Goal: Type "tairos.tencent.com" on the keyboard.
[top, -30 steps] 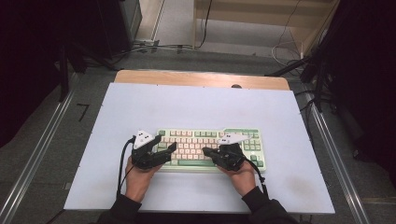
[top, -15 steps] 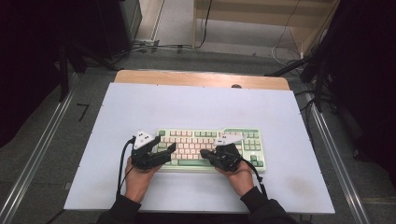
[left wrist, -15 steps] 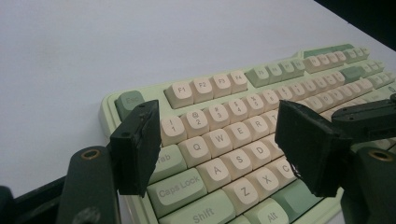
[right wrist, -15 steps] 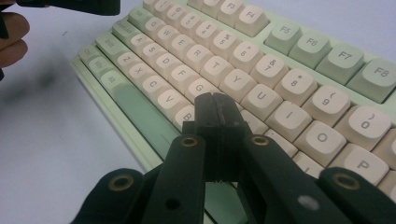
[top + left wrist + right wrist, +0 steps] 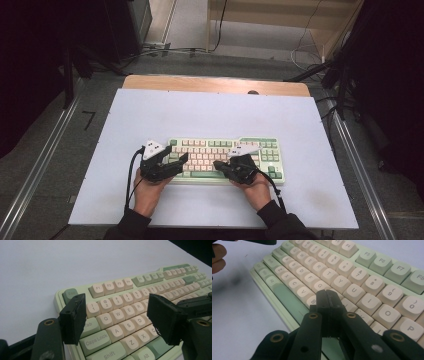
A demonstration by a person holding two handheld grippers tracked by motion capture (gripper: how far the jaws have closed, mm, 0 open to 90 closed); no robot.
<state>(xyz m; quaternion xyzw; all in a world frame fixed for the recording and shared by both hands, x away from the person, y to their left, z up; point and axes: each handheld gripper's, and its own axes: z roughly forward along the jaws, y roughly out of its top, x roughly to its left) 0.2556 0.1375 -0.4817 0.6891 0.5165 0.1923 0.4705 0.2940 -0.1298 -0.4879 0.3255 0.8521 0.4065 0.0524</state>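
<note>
At the lower middle of the high view, the left gripper (image 5: pixel 181 161) hangs over the keyboard (image 5: pixel 260 150), jaws apart. The right gripper (image 5: pixel 220 165) has its jaws pressed together above the keys.

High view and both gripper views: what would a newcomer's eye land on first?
The pastel green and cream keyboard lies near the front of the white table. The left gripper, jaws apart, hovers over its Q-A-Z keys. The right gripper, jaws together, points down at the keys around H and B.
</note>
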